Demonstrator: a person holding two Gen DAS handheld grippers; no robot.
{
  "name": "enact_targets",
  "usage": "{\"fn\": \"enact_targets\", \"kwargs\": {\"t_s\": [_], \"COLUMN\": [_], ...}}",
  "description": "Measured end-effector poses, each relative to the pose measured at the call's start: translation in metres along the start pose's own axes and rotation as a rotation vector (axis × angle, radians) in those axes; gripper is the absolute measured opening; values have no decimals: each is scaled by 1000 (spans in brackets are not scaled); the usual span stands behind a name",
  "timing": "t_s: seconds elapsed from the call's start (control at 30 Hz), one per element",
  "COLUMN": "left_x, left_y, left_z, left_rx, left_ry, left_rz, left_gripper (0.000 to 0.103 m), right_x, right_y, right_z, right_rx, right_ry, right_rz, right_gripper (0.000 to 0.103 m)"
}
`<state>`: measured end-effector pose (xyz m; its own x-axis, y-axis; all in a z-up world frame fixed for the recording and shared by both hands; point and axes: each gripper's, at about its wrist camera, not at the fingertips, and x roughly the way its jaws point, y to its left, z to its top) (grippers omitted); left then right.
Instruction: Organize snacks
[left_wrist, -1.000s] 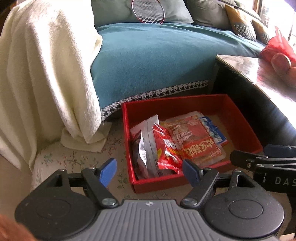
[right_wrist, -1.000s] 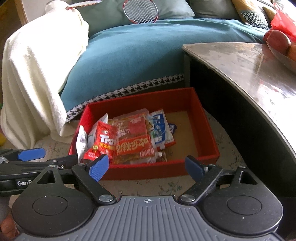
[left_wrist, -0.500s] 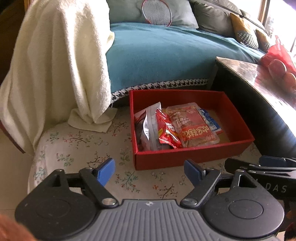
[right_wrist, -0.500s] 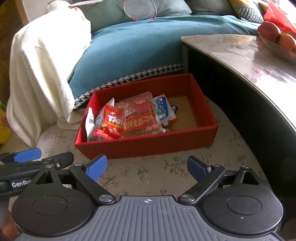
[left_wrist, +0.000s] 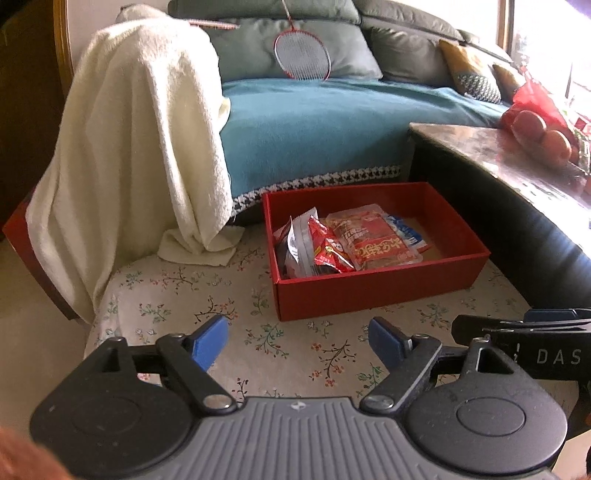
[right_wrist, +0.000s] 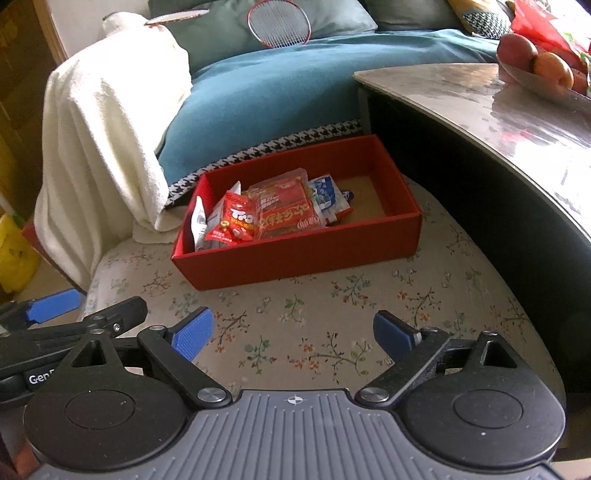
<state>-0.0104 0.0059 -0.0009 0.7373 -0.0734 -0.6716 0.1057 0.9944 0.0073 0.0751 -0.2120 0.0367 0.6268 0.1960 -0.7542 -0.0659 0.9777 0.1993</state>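
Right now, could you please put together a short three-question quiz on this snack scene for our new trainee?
1. True or false: both the left gripper and the right gripper are open and hold nothing.
2. Multiple choice: the snack packets lie in which part of the red box? A) crowded toward the end nearer the white towel; B) crowded toward the end nearer the dark table; C) spread evenly.
3. Short answer: what does the red box stand on?

Key: 1 true. 2 A. 3 the floral cloth, in front of the teal sofa.
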Motion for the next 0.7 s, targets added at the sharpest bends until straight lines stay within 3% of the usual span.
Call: {"fn": "enact_targets", "kwargs": {"t_s": [0.7], "left_x": [-12], "left_y": [-3], "left_z": [-16], "left_rx": [-7], "left_ry": [30], "left_rz": [-23], "left_gripper": [77], "right_x": [-7], "right_y": [-1], "right_z": [-14], "right_rx": [-2], "right_ry": [21], "right_rz": [-16], "right_gripper": [96]}}
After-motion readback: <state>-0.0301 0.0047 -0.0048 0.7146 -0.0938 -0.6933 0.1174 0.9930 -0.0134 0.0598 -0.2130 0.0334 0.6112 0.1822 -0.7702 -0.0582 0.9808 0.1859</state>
